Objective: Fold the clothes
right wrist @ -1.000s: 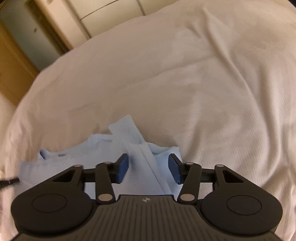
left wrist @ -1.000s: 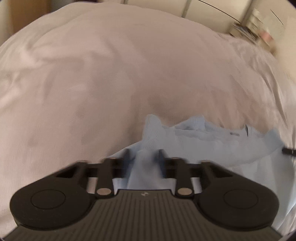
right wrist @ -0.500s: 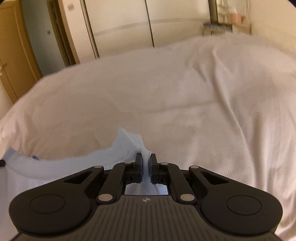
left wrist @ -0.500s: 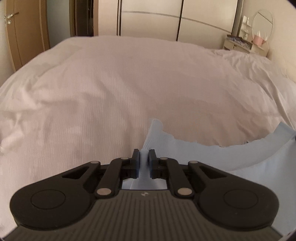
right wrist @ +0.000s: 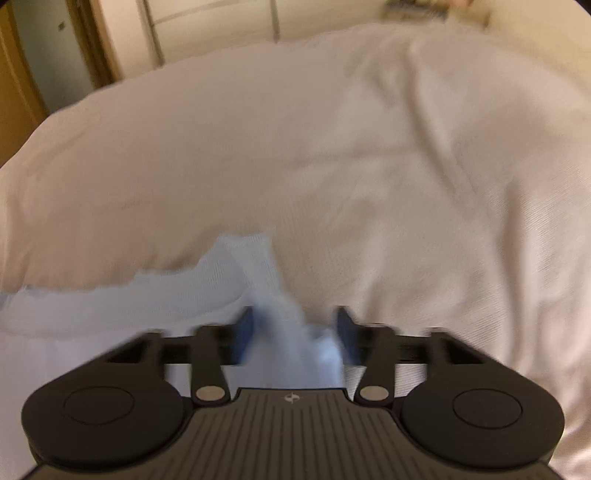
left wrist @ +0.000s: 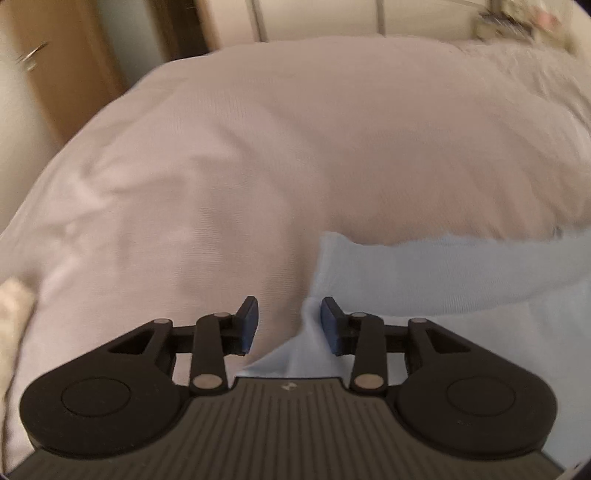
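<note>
Across the whole of both wrist views spreads the bed (left wrist: 258, 155), its pale cover rumpled into soft ridges, with wardrobe doors (right wrist: 207, 22) and a wooden door (left wrist: 70, 66) blurred beyond it. On the near side of the bed lies the light blue garment (left wrist: 424, 273), a broad band of cloth running between the two views with one raised corner at each end; the rest of it passes under the cameras and cannot be followed.

Both tools sit low over those corners. The left gripper (left wrist: 290, 326) has its jaws apart, a peak of blue cloth standing in the gap beside the right-hand pad but not pinched. The right gripper (right wrist: 295, 332) is smeared by motion, yet its jaws also read as apart, with a bunched fold of the garment between them, not pinched.

Whether the corners have just been let go or are about to be taken, the pictures do not settle; the scene fits either. My judgement is that a good fold here depends on both ends being handled level with each other, so the edge stays straight, and on the cloth lying flat on the soft cover without dragging a ridge of bedding along.
</note>
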A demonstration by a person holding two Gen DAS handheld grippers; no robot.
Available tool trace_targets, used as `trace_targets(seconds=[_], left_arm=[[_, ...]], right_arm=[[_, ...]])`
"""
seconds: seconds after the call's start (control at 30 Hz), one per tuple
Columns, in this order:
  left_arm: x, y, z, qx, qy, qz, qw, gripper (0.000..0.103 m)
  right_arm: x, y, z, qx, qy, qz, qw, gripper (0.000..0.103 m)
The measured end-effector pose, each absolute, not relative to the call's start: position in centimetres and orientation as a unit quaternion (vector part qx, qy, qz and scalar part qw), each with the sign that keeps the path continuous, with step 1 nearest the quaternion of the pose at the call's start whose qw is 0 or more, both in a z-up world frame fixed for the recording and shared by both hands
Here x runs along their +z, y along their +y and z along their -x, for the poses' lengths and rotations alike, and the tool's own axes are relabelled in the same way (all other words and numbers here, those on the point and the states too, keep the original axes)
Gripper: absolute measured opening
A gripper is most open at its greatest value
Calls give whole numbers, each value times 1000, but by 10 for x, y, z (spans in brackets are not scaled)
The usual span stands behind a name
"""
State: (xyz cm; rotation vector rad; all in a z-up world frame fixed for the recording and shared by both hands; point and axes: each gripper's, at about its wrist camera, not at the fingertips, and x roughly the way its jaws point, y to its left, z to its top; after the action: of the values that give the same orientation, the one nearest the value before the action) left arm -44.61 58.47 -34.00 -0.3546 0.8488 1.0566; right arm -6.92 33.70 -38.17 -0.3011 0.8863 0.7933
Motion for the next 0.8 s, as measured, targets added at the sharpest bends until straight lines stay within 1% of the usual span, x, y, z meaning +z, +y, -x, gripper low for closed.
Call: trace_targets(seconds=[0.1, 0.2, 0.27, 0.33, 0.37, 0.4, 0.43, 0.5, 0.53, 0.6, 0.67, 0.7, 0.73, 0.8], left_arm=[[-318, 560, 470, 491, 378, 184, 763, 18], [-304, 515, 493, 454, 370, 192, 788, 18], [-317, 492, 492, 432, 398, 180, 789, 18], [-332, 473, 492, 417, 427, 169, 785, 19], [-345, 474, 493, 428, 442, 166, 771, 19], [-355, 476, 496, 439, 452, 169, 758, 21], [-358, 481, 504, 453, 449, 183, 749, 24], [-349, 483, 518, 478, 440, 191, 736, 24], [-342, 480, 523, 486, 439, 183, 733, 23], [-324, 464, 528, 481, 451, 135, 740, 21], [-316, 433, 521, 440, 474, 52, 761, 26], [-313, 416, 517, 414, 485, 4, 770, 35], [-313, 399, 511, 385, 496, -44, 777, 37], [-327, 375, 500, 327, 514, -120, 784, 40]], right_arm=[[-355, 315, 87, 379, 380, 137, 833, 62], [-337, 285, 124, 425, 360, 122, 821, 60], [-339, 270, 150, 461, 360, 133, 800, 52], [-358, 263, 166, 476, 381, 157, 777, 44], [-369, 260, 170, 478, 396, 167, 766, 43], [-383, 258, 170, 472, 408, 173, 762, 41], [-394, 255, 166, 456, 415, 181, 766, 38], [-401, 247, 148, 403, 422, 186, 790, 38], [-396, 241, 140, 393, 430, 174, 794, 38], [-382, 226, 126, 383, 442, 146, 798, 39], [-367, 202, 124, 396, 477, 81, 781, 44], [-360, 190, 123, 401, 493, 47, 771, 50], [-359, 176, 124, 398, 521, -7, 755, 57], [-369, 153, 131, 383, 571, -103, 718, 59]])
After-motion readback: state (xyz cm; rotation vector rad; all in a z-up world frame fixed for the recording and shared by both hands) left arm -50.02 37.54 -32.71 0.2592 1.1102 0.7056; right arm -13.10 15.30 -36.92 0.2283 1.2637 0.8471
